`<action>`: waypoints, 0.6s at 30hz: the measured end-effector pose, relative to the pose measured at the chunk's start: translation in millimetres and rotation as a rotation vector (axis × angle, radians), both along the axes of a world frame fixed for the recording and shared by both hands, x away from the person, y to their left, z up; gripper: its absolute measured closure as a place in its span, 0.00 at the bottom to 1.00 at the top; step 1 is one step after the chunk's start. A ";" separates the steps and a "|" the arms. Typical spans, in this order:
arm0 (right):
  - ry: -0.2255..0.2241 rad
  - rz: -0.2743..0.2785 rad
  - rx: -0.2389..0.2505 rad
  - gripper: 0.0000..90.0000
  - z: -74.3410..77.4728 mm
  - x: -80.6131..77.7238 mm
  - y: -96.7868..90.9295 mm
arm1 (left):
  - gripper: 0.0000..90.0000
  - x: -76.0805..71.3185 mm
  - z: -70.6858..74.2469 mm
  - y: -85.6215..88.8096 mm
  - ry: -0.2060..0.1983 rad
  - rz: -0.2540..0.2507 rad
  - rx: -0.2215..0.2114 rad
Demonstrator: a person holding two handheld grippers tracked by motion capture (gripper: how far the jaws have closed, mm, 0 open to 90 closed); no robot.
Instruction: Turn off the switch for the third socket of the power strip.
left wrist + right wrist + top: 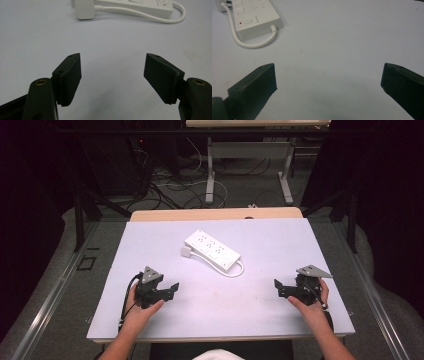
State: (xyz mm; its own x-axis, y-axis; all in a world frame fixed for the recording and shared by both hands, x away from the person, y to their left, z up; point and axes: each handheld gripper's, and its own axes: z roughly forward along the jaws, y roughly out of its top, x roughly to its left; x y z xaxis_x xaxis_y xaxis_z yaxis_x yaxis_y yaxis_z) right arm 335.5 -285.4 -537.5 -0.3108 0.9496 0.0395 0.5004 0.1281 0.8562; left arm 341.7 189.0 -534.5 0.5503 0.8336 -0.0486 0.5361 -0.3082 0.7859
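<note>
High view: a white rectangular plastic power strip (212, 251) with a short looped white cable (239, 269) was seen lying mid-table, its long axis running diagonally from far-left to near-right. It lay ahead of both grippers, touched by neither. The left gripper (171, 289) was judged slightly nearer, jaws parted and empty; the right gripper (278, 287) was spread wide, empty.

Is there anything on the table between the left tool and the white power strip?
No, nothing visible. Just bare table lies between the left tool and the power strip. The strip's plug and cord are on its near side, so the tool would meet those first.
</note>
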 end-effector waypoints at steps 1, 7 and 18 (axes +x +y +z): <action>0.001 0.000 0.000 0.00 -0.1 -0.1 0.0 | 0.35 0.9 0.1 -0.9 -0.003 -0.006 0.010; 0.008 0.001 0.002 0.00 -0.7 -0.1 0.8 | 0.35 3.9 1.0 -6.5 0.005 -0.010 0.004; 0.013 0.004 0.000 0.00 -1.4 -0.1 3.9 | 0.37 10.5 11.2 -17.4 0.023 -0.008 -0.004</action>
